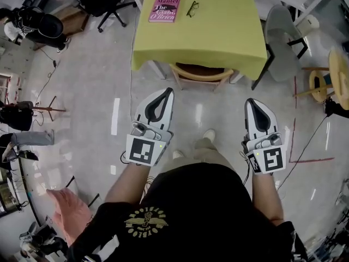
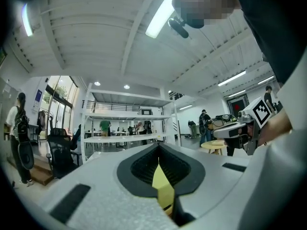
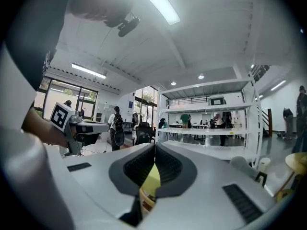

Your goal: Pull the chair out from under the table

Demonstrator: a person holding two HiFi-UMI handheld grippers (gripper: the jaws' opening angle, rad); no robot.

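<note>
**Tucked chair, loose cloth: where the pull could go wrong**

The chair (image 1: 199,73) sits pushed well under the tabletop (image 1: 229,21). Only its curved backrest rail and a strip of dark seat show below the front edge. The rail looks like smooth, rounded pale wood bowed in an arc, so a pinch on it would likely slip unless the jaws close squarely. The yellow-green cloth (image 1: 202,58) hangs soft and loose over that edge, its hem just above the rail. That is the main hazard: a jaw catching fabric along with wood would probably drag the cloth forward. The pink book (image 1: 164,8) and the thin-framed glasses (image 1: 192,8), which lie on the cloth near the far side, would slide with it. The white legs (image 1: 156,69) stand close on either side of the chair, so a crooked pull could knock a chair leg against them.

The left tool (image 1: 166,96) and the right tool (image 1: 251,103) hover short of the chair, touching nothing and pointing toward the tabletop. Both are closed and empty, with their dark ribbed pads meeting at the tips, and they would need to open before any grasp. The floor (image 1: 98,91) is glossy and hard, so the chair may scrape or skid suddenly. The person's shoes (image 1: 209,135) stand in the chair's path, and a grey moulded chair (image 1: 283,26) crowds the tabletop's right corner.
</note>
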